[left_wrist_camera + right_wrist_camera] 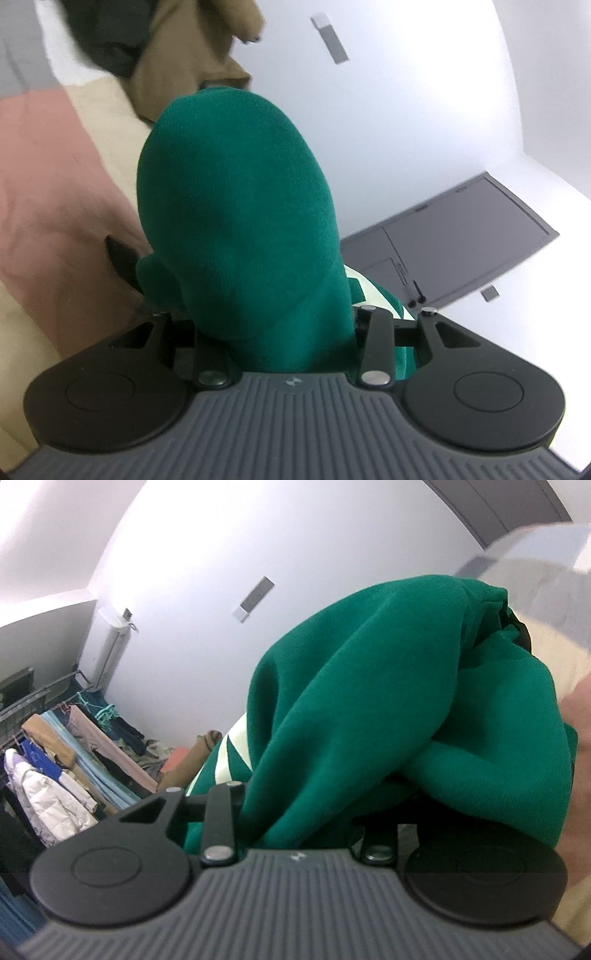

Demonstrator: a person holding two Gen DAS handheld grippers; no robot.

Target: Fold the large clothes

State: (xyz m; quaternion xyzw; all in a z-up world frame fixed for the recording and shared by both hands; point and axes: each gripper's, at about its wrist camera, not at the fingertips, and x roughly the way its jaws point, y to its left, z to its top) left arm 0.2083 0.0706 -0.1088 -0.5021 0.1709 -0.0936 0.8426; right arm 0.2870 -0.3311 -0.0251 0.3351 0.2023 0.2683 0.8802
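Left wrist view: the left gripper [275, 332] clamps a bunched green knit garment [236, 206] at frame centre. The right gripper [310, 812] apparently pinches the same cloth, pads hidden. Raise both evenly, spread apart, let folds drop free.

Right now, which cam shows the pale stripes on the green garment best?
Right wrist: the pale stripes cross the green garment in clear diagonal bands by the left finger. Left wrist shows only a sliver of them behind the bunched fabric.
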